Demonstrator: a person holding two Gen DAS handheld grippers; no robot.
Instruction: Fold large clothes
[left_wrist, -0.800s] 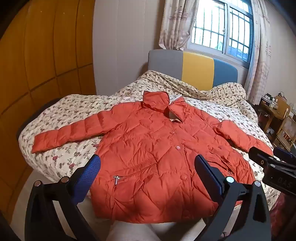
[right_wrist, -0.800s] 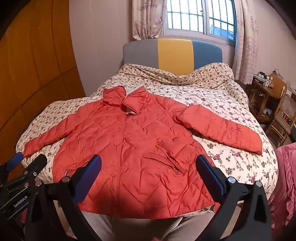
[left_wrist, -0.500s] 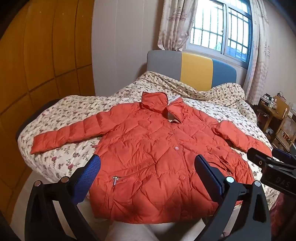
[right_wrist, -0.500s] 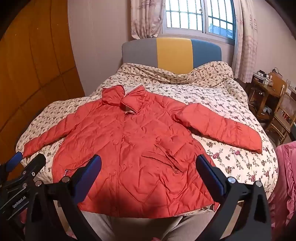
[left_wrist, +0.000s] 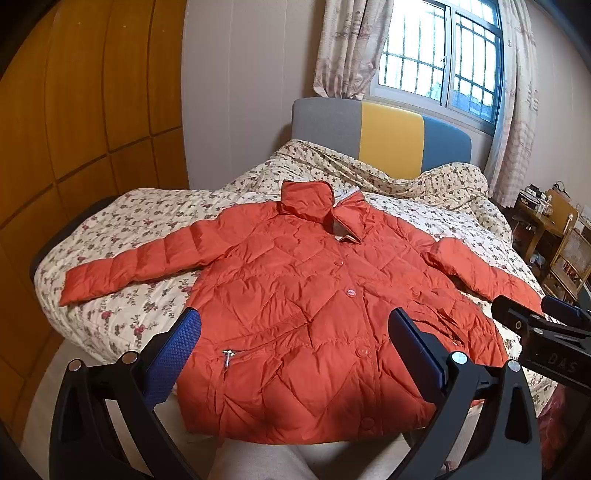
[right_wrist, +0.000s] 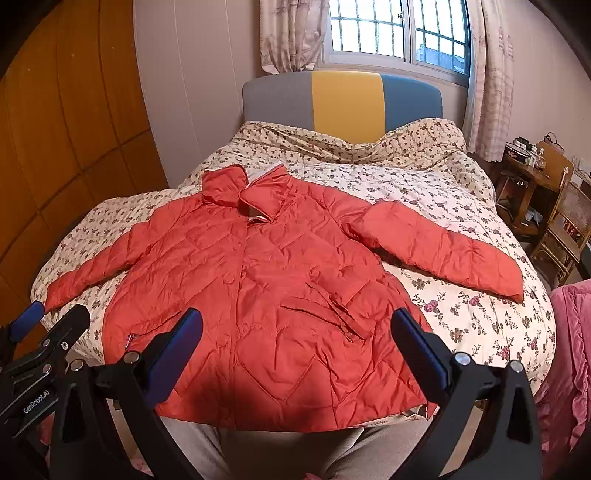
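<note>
Left gripper (left_wrist: 291, 332) and right gripper (right_wrist: 295, 332) I find spread wide, holding nothing, hovering at the 6 o'clock hem. Orange jacket (left_wrist: 295, 295) lies flat, buttoned, on floral quilt (right_wrist: 461, 306), collar toward 12 o'clock, sleeves out sideways.

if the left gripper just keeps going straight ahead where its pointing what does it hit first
Most likely the orange jacket spread on the bed: the open left gripper frames its buttoned front near the hem. Depth is hard to judge in this view.
</note>
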